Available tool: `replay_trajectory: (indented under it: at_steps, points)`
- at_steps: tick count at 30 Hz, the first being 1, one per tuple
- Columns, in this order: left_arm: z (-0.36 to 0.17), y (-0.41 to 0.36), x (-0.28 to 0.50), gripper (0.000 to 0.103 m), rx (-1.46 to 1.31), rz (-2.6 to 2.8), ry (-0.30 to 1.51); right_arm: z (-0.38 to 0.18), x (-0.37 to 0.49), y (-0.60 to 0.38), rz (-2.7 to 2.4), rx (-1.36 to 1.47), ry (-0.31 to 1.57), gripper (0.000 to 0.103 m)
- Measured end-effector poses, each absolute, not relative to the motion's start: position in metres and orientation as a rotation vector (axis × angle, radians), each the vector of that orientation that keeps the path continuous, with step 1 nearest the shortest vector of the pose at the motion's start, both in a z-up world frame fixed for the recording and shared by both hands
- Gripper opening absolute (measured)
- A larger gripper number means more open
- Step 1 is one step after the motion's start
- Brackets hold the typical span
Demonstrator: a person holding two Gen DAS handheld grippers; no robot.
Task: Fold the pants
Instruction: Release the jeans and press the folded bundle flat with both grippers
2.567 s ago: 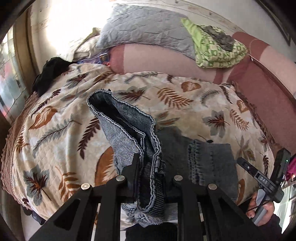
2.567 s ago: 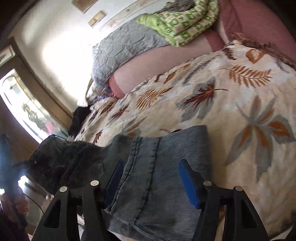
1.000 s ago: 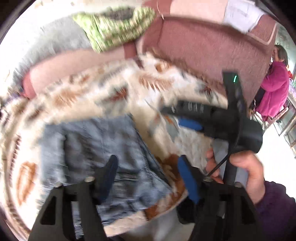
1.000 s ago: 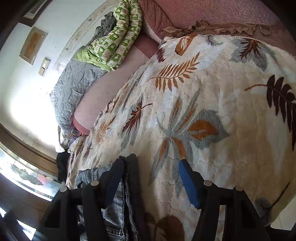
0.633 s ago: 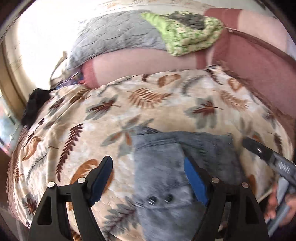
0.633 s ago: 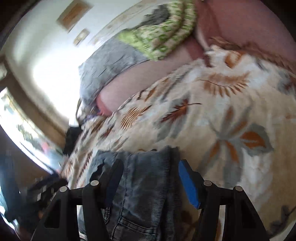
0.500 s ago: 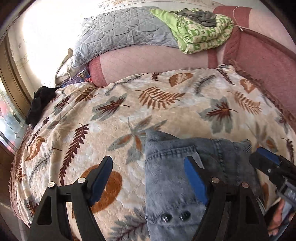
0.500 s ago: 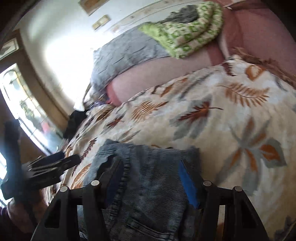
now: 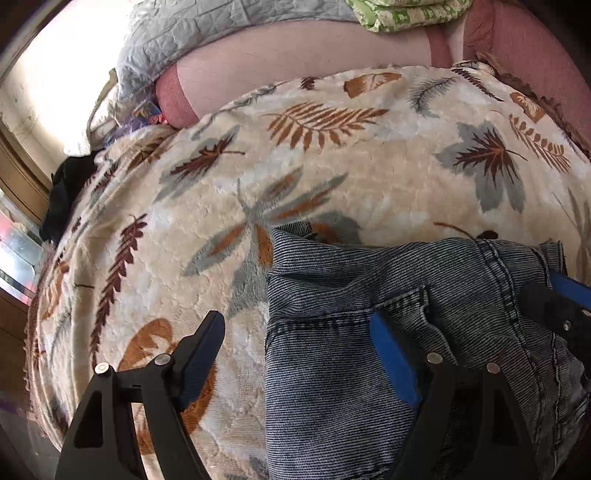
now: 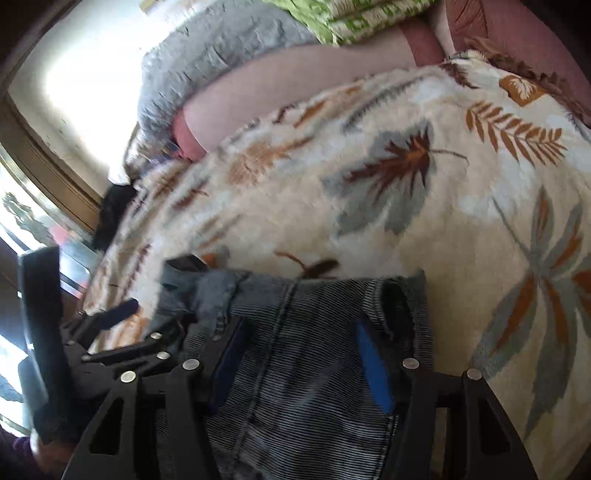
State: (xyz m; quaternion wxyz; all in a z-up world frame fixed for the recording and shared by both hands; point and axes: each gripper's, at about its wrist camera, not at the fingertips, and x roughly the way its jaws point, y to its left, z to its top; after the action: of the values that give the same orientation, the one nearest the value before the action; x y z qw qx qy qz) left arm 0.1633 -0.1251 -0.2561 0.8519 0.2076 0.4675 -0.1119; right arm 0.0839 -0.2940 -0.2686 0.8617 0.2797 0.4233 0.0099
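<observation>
The blue-grey jeans lie folded in a compact stack on the leaf-print blanket. My left gripper hangs low over the stack's left edge. Its jaws are opening, and they straddle that edge without pressing it. In the right wrist view the jeans fill the lower middle. My right gripper is over their right part, jaws closing with denim between the pads but not pinched. The right gripper also shows at the left view's right edge. The left gripper appears at far left of the right view.
A pink bolster, a grey quilted pillow and a green patterned blanket line the back of the bed. A dark red backrest stands at the right. A black garment lies at the left edge by a window.
The left gripper let go of the raised pant leg, swung left and sank over the folded stack's left edge. The right gripper slid left from bare blanket to above the jeans.
</observation>
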Motion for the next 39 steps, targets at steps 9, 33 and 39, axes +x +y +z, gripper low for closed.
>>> replay_trajectory:
  at_steps: [9,33,39]
  points:
    - [-0.228,-0.108,0.133,0.088,0.397,-0.206,0.929,-0.257,0.059,-0.293,0.034,0.582,0.81,0.063]
    - [-0.234,-0.068,0.041,0.088,0.344,-0.244,0.904,-0.259,0.002,-0.243,0.043,0.323,0.857,0.063]
    - [-0.239,-0.067,0.042,0.088,0.328,-0.242,0.909,-0.261,0.003,-0.241,0.046,0.302,0.86,0.063]
